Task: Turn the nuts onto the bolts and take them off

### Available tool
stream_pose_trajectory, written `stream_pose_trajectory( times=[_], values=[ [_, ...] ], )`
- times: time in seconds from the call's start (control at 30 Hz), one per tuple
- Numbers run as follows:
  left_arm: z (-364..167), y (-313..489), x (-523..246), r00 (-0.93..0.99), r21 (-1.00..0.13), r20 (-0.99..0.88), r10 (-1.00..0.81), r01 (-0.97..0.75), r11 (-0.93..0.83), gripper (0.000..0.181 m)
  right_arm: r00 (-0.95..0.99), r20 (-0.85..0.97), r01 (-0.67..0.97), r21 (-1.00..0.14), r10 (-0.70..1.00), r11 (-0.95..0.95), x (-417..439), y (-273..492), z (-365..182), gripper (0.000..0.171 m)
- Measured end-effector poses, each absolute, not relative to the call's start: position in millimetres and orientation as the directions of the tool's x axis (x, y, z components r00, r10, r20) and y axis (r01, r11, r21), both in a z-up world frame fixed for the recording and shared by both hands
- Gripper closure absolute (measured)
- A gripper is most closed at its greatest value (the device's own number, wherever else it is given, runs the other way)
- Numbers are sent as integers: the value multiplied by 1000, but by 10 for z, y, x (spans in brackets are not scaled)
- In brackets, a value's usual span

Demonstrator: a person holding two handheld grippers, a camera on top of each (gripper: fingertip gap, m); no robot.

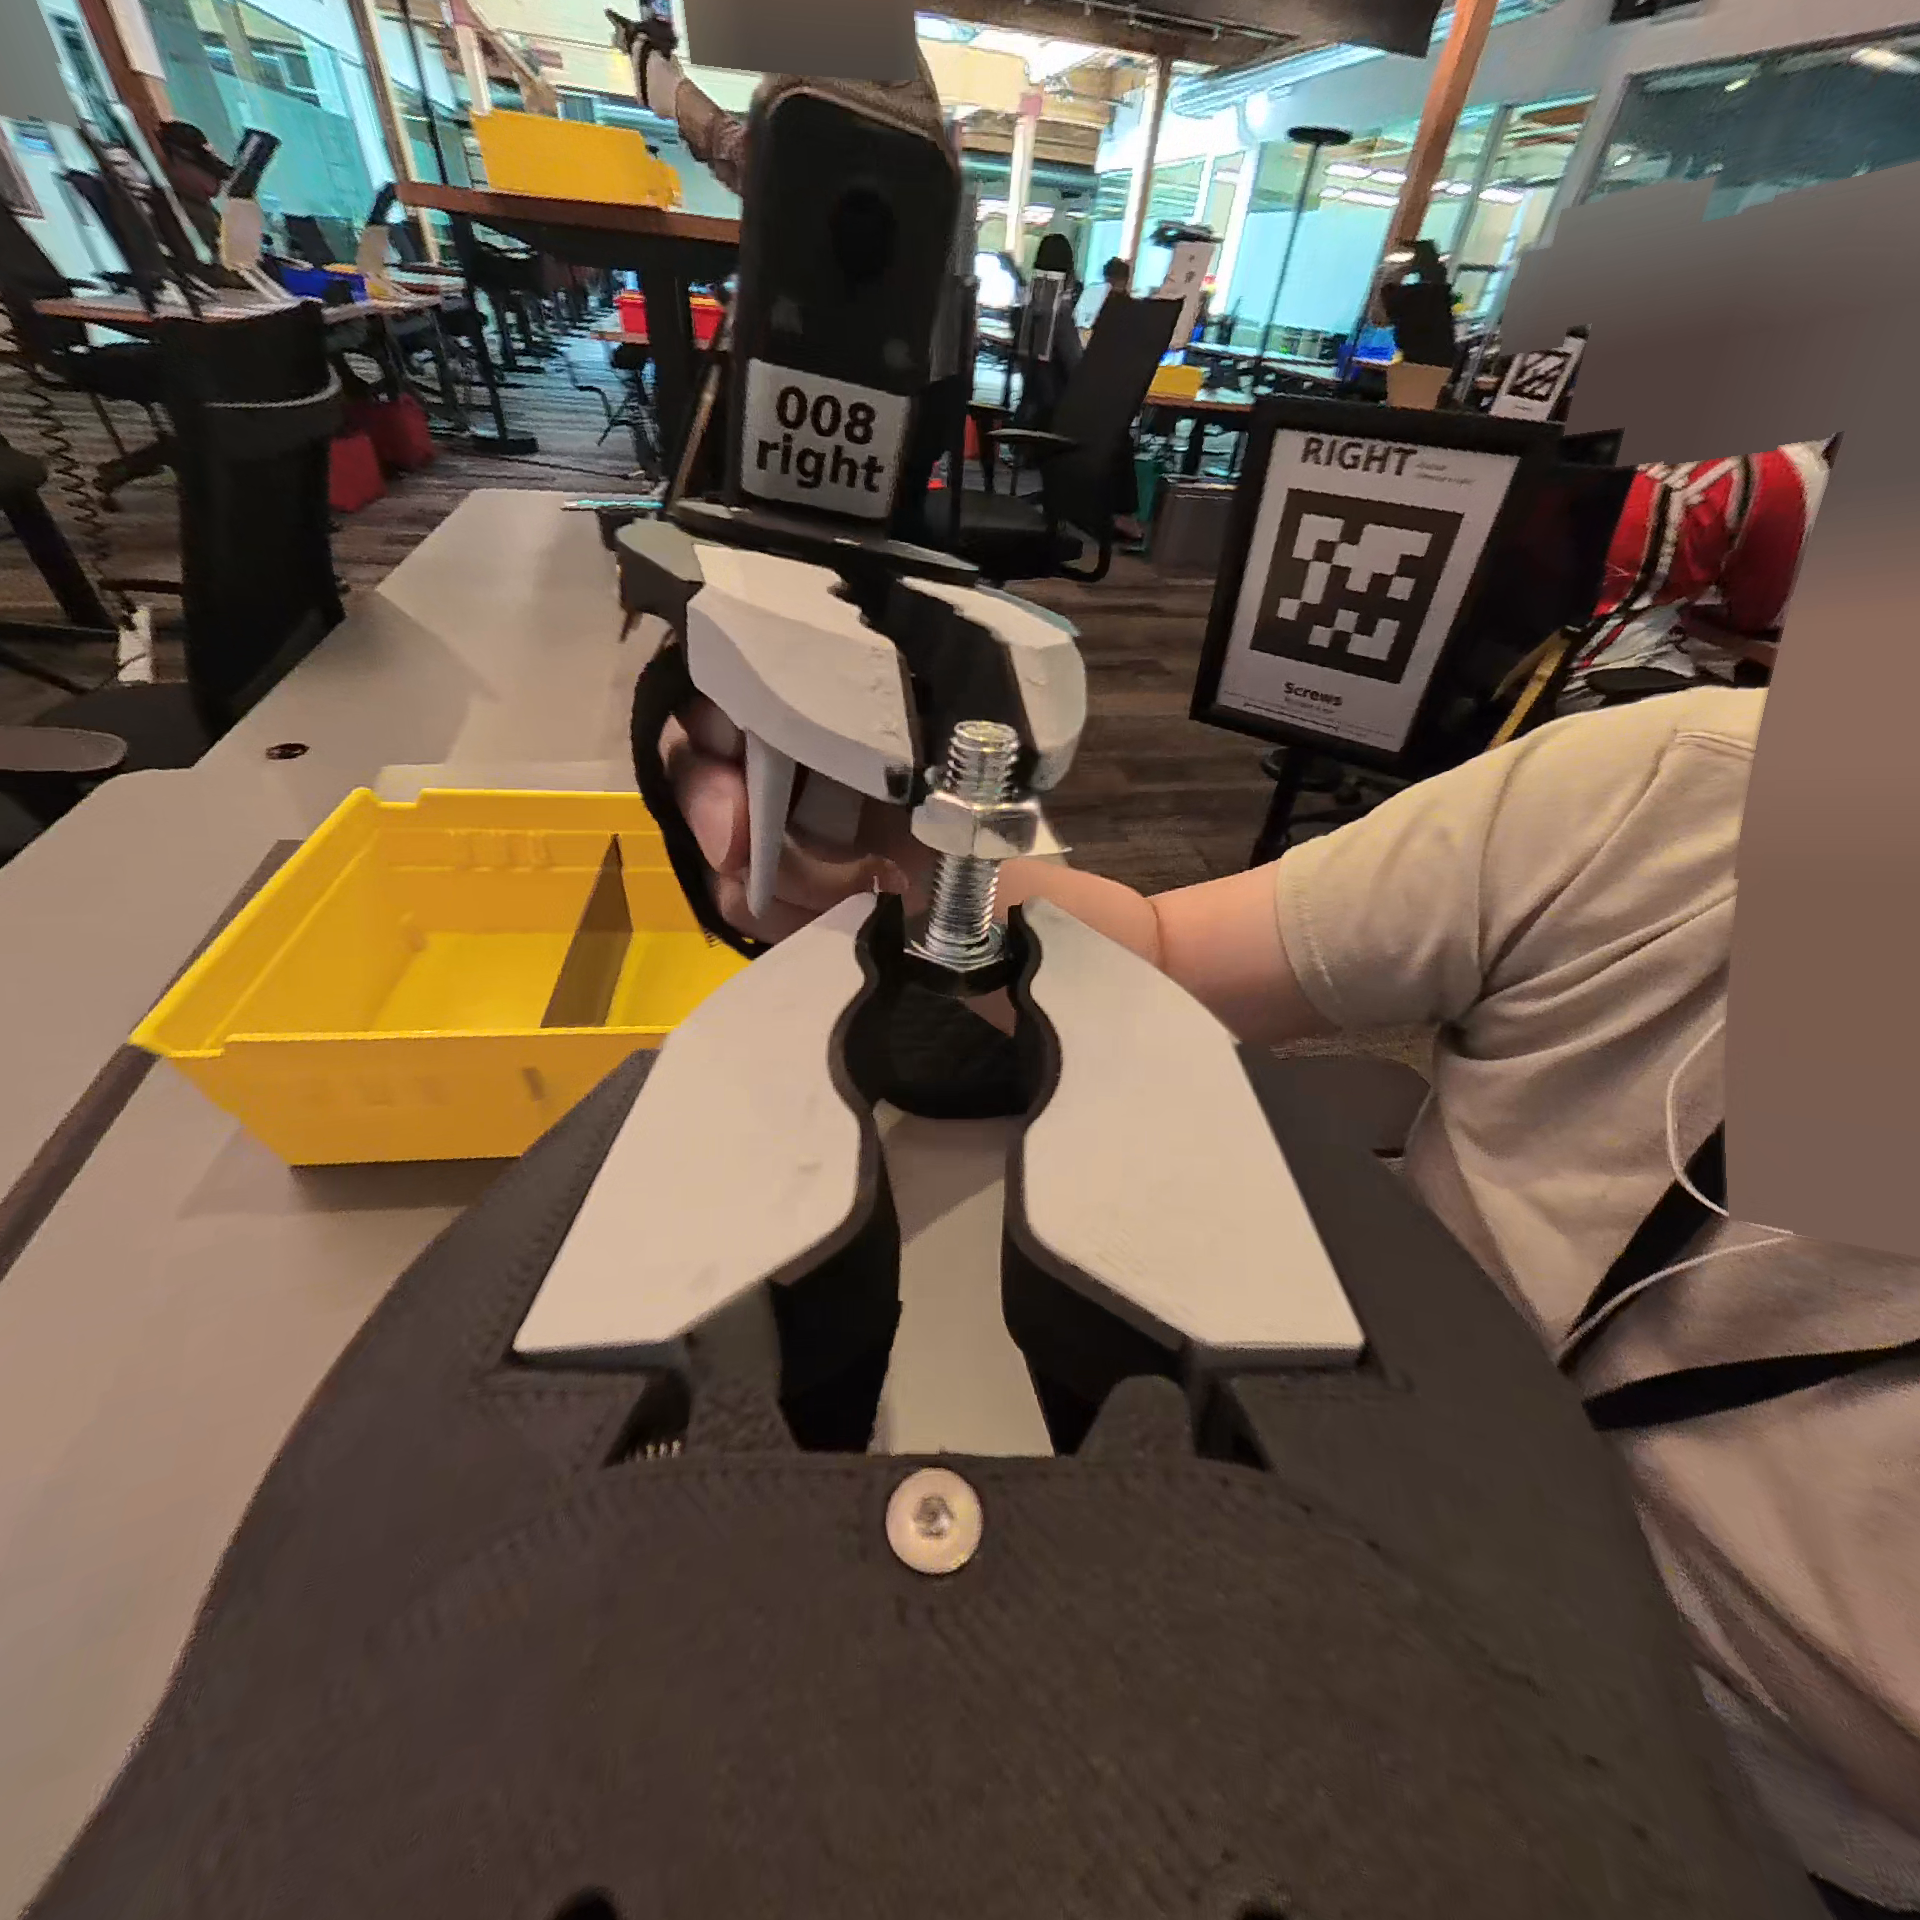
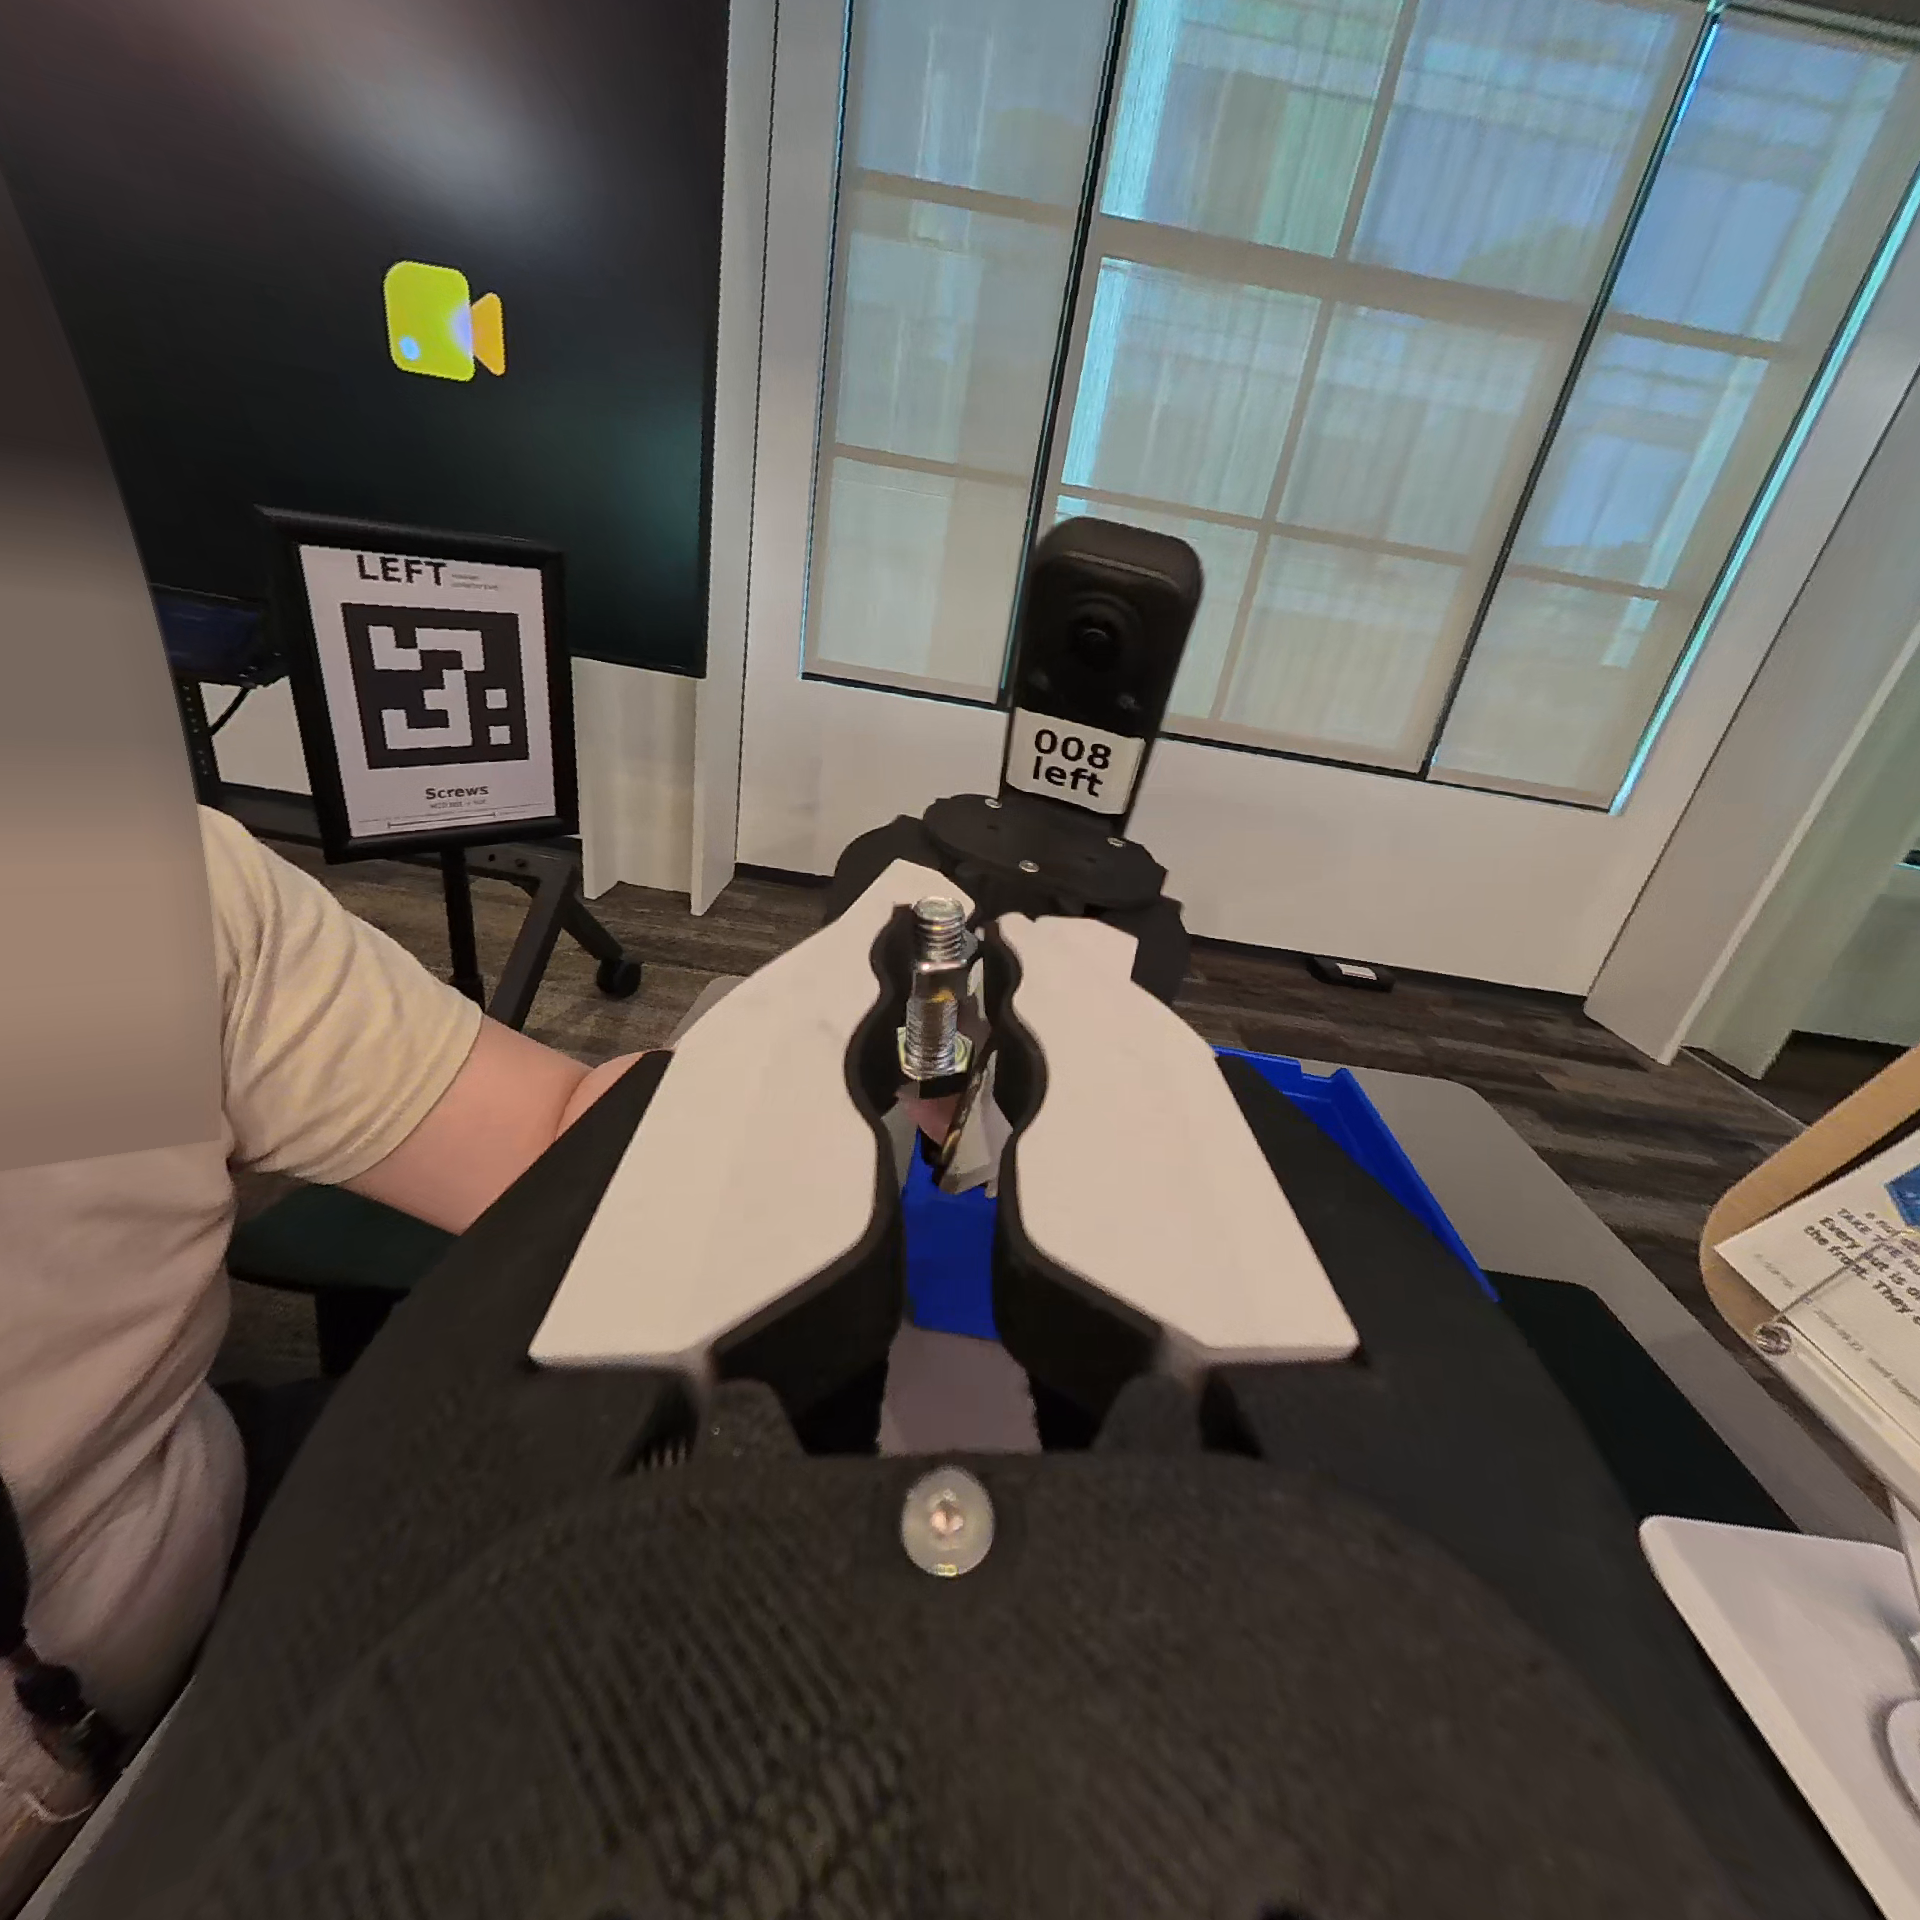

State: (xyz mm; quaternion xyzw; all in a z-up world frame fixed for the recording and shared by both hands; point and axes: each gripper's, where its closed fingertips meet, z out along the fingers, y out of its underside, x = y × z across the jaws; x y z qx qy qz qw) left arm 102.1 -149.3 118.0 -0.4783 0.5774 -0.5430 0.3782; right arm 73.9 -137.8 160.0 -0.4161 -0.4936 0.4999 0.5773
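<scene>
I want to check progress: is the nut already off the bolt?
No, the nut sits partway down the bolt, with bare thread above and below it.

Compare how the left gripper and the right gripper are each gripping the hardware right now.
The left gripper clamps the bolt at its head end; the right gripper clamps the hex nut partway along the thread. The left gripper sits at the bottom of the upright bolt, the right gripper higher, meeting it from the opposite side. Both are shut on silver hardware, held above the table.
</scene>
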Motion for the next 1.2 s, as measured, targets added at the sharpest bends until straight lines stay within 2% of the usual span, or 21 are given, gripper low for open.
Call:
stream_pose_trajectory(
  times=[0.1,0.17,0.2,0.3,0.5,0.7,0.87,1.1,1.2],
  values=[
    [1173,-1390,1030,-174,-989,36,-984,-150,-10,163,60,158,-154,-974,986,165,760,-1319,1602,156],
    [1163,-1322,1023,-129,-987,28,-991,-160,-7,163,105,169,-125,-975,980,182,750,-1278,1585,133],
    [1165,-1326,1021,-133,-987,30,-991,-157,-9,163,123,178,-106,-976,976,191,734,-1265,1566,130],
    [1176,-1368,1030,-159,-989,28,-987,-149,-4,163,158,185,-87,-976,970,200,703,-1221,1543,134],
    [1182,-1394,1015,-187,-989,46,-981,-145,-19,163,64,109,-129,-985,992,116,789,-1244,1546,136],
    [1190,-1437,1026,-241,-991,72,-968,-128,-42,163,73,165,-94,-981,984,171,694,-1301,1510,140],
    [1244,-1476,988,-278,-993,82,-957,-103,-56,163,71,109,-150,-982,992,118,849,-1231,1594,146],
    [1242,-1507,1000,-284,-994,66,-957,-106,-37,163,49,163,-126,-978,985,168,741,-1363,1585,144],
    [1270,-1529,981,-297,-995,69,-952,-96,-42,163,63,124,-145,-981,990,132,841,-1272,1603,145]
  ],
)
